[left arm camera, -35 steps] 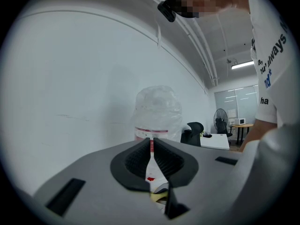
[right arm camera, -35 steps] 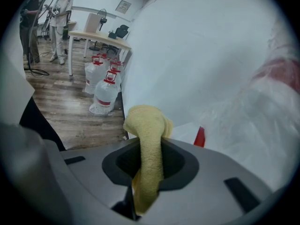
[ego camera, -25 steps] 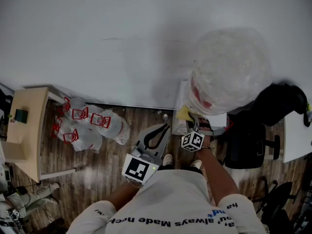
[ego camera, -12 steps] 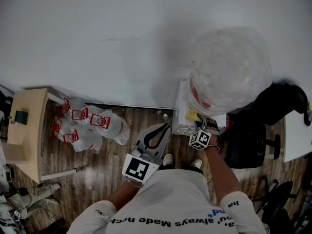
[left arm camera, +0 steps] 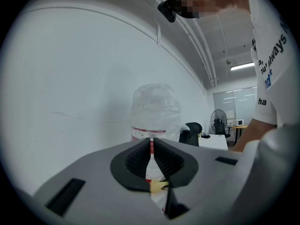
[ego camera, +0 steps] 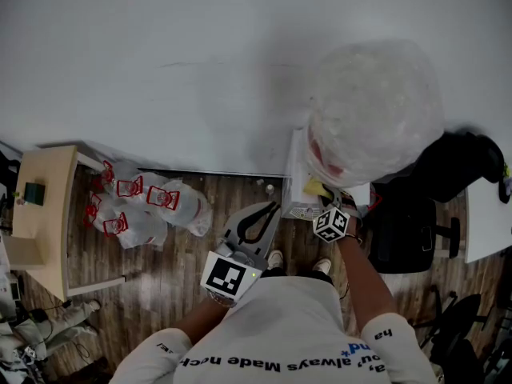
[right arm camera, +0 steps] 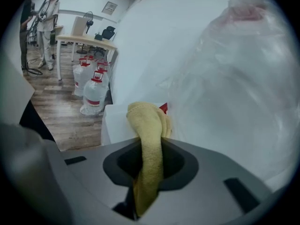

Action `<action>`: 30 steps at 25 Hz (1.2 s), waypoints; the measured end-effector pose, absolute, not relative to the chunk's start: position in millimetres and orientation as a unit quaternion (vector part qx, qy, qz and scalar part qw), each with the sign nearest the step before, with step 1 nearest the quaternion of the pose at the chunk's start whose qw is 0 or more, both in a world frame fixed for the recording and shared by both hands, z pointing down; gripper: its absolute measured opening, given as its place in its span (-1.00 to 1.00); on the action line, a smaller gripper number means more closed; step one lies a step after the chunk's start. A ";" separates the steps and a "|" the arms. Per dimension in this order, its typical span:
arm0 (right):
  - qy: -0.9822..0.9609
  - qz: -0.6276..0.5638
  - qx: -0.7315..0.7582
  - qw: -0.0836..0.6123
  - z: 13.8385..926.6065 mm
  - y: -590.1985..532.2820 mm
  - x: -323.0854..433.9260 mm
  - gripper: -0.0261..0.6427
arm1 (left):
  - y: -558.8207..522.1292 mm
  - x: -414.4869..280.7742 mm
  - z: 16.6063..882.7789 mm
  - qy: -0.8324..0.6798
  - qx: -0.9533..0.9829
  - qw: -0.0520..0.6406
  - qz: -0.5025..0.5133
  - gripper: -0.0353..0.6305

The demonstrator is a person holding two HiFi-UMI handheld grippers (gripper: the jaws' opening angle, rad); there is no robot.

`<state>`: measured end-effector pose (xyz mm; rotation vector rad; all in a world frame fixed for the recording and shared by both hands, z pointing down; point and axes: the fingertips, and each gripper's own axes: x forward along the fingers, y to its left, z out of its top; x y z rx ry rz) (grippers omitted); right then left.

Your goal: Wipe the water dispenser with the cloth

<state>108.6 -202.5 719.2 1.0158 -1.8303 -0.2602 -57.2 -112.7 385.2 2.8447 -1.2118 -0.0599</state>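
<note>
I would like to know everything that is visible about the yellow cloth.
The cloth is pale yellow and looks like soft terry. It is folded into a thick strip, clamped between the fingers of the right gripper; its bunched end sticks out ahead and a tail hangs below. The end is at the white top of the water dispenser, beside the plastic-wrapped bottle; real contact cannot be told.
</note>
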 end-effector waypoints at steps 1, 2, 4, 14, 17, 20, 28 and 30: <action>-0.756 -0.104 0.420 0.492 719.3 -202.3 108.6 -0.75 | -112.1 -57.3 385.8 -0.392 0.920 0.025 -0.019 -0.78; -0.756 -0.103 0.420 0.491 719.6 -202.0 108.7 -0.75 | -111.6 -57.2 386.3 -0.392 0.920 0.025 -0.018 -0.78; -0.758 -0.102 0.419 0.489 719.8 -200.1 108.8 -0.75 | -109.8 -56.8 387.0 -0.392 0.920 0.024 -0.016 -0.78; -0.764 -0.104 0.413 0.485 721.8 -183.2 105.5 -0.75 | -102.5 -54.2 387.8 -0.392 0.920 0.026 -0.019 -0.78; -0.766 -0.104 0.411 0.483 722.6 -177.7 104.8 -0.75 | -100.2 -52.1 386.5 -0.391 0.920 0.023 -0.019 -0.78; -0.769 -0.109 0.406 0.481 723.6 -172.2 103.7 -0.75 | -100.6 -51.4 386.3 -0.394 0.919 0.026 -0.019 -0.78; -0.770 -0.126 0.391 0.488 724.9 -167.2 102.4 -0.72 | -99.3 -47.8 385.3 -0.401 0.916 0.022 -0.019 -0.78; -0.769 -0.138 0.389 0.489 718.0 -167.2 101.5 -0.68 | -99.0 -47.7 383.2 -0.403 0.915 0.022 -0.021 -0.78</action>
